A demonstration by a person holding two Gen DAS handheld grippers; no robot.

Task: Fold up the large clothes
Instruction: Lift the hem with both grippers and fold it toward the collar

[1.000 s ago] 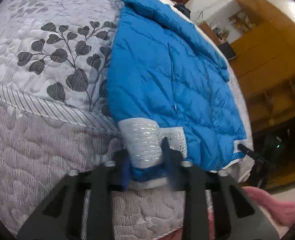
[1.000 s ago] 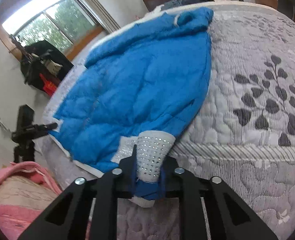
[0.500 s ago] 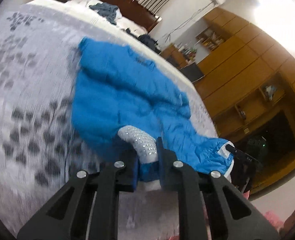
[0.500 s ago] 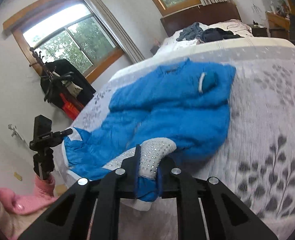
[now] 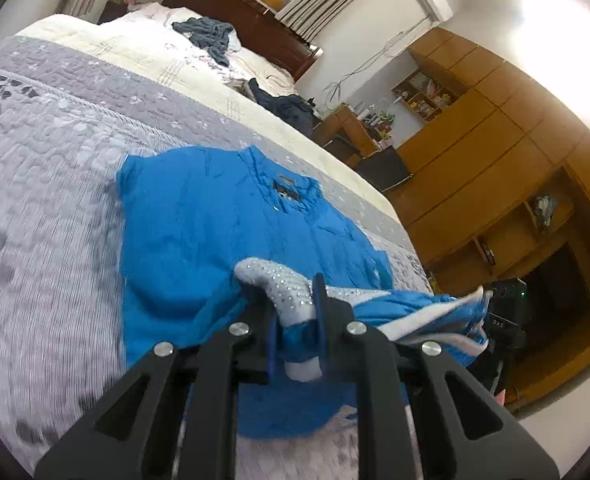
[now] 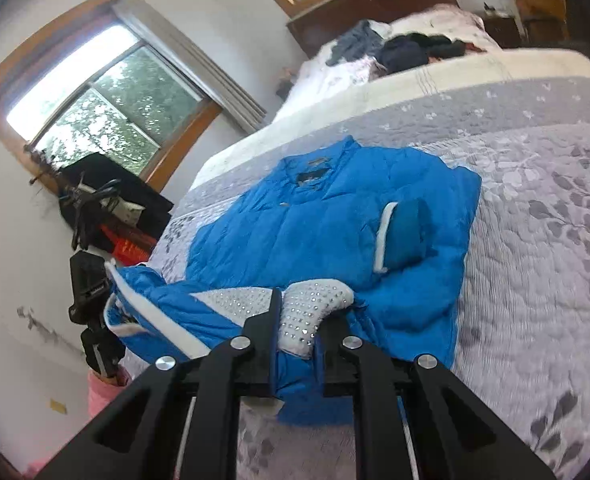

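Bed (image 5: 55,184) quilt spreads ahead of both grippers, carrying the blue jacket (image 5: 199,232). Its hem is raised, one corner clamped in the left gripper (image 5: 295,320), the other in the right gripper (image 6: 299,320). Judged mid-fold; next, carry the hem forward toward the collar (image 6: 315,168) evenly.

Bright daylight from the window (image 6: 107,108); fisheye-bent edges, motion-blurred quilt (image 5: 35,264).
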